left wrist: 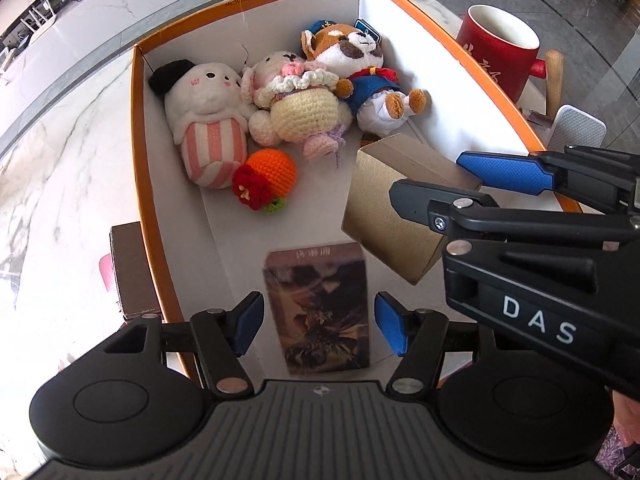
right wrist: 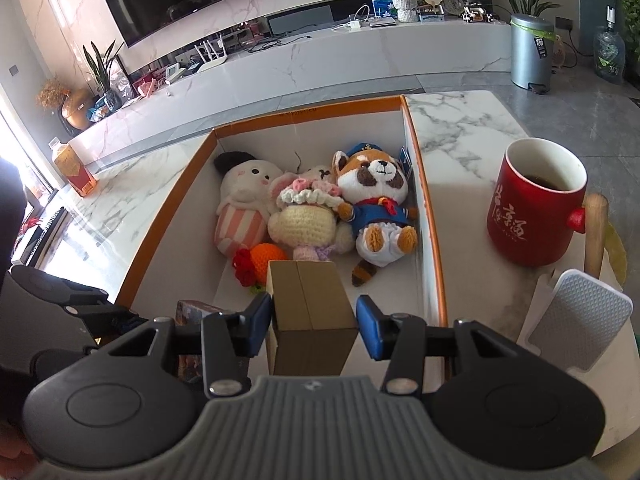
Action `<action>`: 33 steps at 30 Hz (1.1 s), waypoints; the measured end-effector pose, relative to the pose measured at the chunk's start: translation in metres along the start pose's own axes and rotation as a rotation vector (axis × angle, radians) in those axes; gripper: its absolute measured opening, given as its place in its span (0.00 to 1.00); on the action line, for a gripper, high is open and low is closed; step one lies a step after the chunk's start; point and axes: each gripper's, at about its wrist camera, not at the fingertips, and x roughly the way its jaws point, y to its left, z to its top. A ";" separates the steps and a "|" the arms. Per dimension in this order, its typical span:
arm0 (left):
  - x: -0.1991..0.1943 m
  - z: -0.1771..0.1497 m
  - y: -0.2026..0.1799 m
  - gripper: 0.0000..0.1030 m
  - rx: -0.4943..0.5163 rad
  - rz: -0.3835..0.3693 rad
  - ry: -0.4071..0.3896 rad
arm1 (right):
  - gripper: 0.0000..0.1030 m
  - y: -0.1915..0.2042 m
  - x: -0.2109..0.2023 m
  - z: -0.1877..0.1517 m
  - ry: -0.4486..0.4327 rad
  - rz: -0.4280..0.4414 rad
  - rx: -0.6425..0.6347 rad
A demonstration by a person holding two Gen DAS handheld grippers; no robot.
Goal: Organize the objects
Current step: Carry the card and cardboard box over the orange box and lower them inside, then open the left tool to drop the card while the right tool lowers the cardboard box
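An orange-rimmed white box (left wrist: 138, 132) (right wrist: 430, 216) holds three plush toys (left wrist: 296, 92) (right wrist: 304, 208) and a crocheted orange (left wrist: 270, 172) at its far end. A picture card box (left wrist: 318, 308) lies on the box floor between the fingers of my open left gripper (left wrist: 318, 330), blurred and apparently untouched. A gold carton (left wrist: 400, 204) (right wrist: 310, 312) sits inside the box between the blue pads of my right gripper (right wrist: 312, 324). The jaws stand wide, a small gap showing at each side. The right gripper also shows in the left wrist view (left wrist: 436, 184).
A red mug (right wrist: 536, 204) (left wrist: 498, 48) with a wooden handle stands on the marble table (right wrist: 460, 128) right of the box. A white textured object (right wrist: 576, 324) lies near it. A brown box (left wrist: 132, 272) sits left of the orange box. A drink bottle (right wrist: 74, 168) stands far left.
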 end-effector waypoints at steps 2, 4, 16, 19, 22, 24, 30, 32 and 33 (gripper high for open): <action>-0.003 -0.001 0.003 0.71 0.002 -0.014 -0.003 | 0.44 0.001 0.001 0.001 0.005 -0.017 -0.011; -0.009 -0.003 0.009 0.71 -0.014 -0.044 -0.026 | 0.44 0.000 0.002 0.002 0.008 -0.005 -0.002; -0.070 -0.017 0.084 0.66 -0.195 -0.144 -0.290 | 0.44 0.019 0.018 0.014 0.054 -0.027 -0.128; -0.068 -0.021 0.100 0.64 -0.240 -0.175 -0.306 | 0.44 0.038 0.029 0.012 0.094 -0.063 -0.259; -0.062 -0.026 0.114 0.63 -0.286 -0.206 -0.312 | 0.44 0.051 0.044 0.008 0.141 -0.135 -0.382; -0.057 -0.029 0.121 0.62 -0.304 -0.219 -0.312 | 0.44 0.055 0.049 0.008 0.146 -0.155 -0.427; -0.049 -0.035 0.136 0.61 -0.344 -0.277 -0.314 | 0.44 0.054 0.056 0.015 0.256 -0.075 -0.363; -0.047 -0.037 0.138 0.61 -0.342 -0.289 -0.311 | 0.44 0.055 0.057 0.011 0.297 -0.035 -0.335; -0.045 -0.037 0.139 0.61 -0.343 -0.293 -0.312 | 0.44 0.056 0.057 0.009 0.311 -0.016 -0.321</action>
